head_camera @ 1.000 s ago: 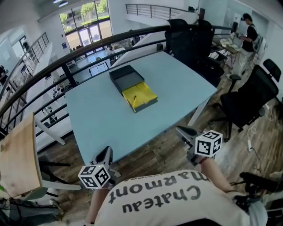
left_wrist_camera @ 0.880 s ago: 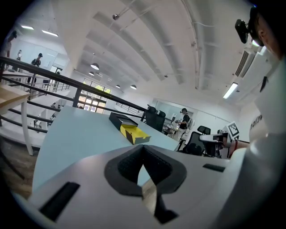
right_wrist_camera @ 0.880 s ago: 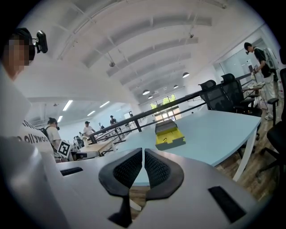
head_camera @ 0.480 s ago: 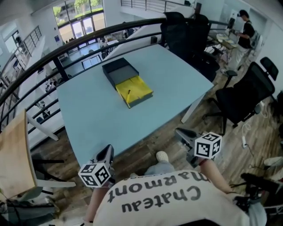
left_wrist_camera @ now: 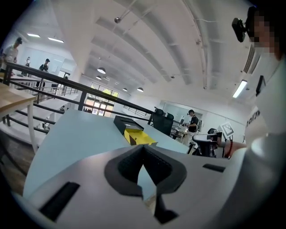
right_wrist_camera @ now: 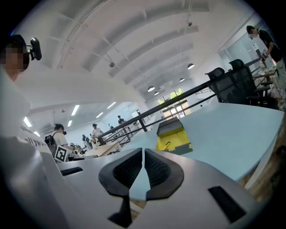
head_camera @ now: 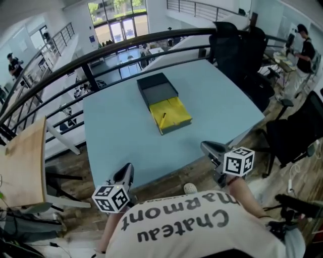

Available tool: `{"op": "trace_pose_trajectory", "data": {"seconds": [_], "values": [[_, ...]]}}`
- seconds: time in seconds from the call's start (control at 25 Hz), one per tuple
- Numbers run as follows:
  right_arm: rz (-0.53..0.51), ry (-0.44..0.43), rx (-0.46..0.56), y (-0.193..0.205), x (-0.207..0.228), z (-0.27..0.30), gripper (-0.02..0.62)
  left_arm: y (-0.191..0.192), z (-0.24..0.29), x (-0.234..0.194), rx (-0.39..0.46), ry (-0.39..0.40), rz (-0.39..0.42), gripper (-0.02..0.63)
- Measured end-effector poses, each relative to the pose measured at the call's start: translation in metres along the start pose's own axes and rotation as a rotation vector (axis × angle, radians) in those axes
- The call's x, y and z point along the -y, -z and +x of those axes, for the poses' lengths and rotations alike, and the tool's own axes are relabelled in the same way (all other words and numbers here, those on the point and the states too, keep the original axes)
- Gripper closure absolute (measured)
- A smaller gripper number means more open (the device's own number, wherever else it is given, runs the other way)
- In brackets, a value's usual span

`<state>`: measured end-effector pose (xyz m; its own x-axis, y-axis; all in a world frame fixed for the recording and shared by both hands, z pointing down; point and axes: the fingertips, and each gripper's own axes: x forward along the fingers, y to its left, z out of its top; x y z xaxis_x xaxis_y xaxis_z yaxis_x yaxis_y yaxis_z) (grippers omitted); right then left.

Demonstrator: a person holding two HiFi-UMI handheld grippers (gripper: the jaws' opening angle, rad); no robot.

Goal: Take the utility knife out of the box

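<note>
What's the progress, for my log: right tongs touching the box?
Apart. Head view: right tongs hover near the table edge; the box lies mid-table.

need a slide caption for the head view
Left gripper and right gripper, shut and empty, at the blue table; utility knife lies in the open yellow box.

Bright, even daylight fills the room. The windows (head_camera: 118,11) at the far end are washed out, and ceiling lamps (left_wrist_camera: 102,70) show as small white glare spots. The table (head_camera: 121,131) is flatly lit, with hardly any shadow round the box (head_camera: 165,103). Strong wide-angle bending bows the railing (head_camera: 101,56), and both gripper views darken at the corners. The left gripper (left_wrist_camera: 143,150) and right gripper (right_wrist_camera: 143,152) look soft, too close for focus.
</note>
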<state>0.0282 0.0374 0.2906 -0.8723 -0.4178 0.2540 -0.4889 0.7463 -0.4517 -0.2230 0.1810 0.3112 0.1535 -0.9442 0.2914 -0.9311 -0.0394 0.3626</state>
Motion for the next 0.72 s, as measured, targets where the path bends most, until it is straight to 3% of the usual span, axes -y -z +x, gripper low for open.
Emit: {"op": "trace_pose_trajectory", "data": {"seconds": [0.28, 0.72], "values": [[-0.001, -0.079, -0.004, -0.049, 0.044, 0.039, 0.554, -0.024, 0.036, 0.003, 0.042, -0.075, -0.016, 0.603], [-0.029, -0.148, -0.066, -0.093, 0.109, 0.071, 0.554, -0.041, 0.102, 0.022, 0.103, -0.144, -0.056, 0.603]]}}
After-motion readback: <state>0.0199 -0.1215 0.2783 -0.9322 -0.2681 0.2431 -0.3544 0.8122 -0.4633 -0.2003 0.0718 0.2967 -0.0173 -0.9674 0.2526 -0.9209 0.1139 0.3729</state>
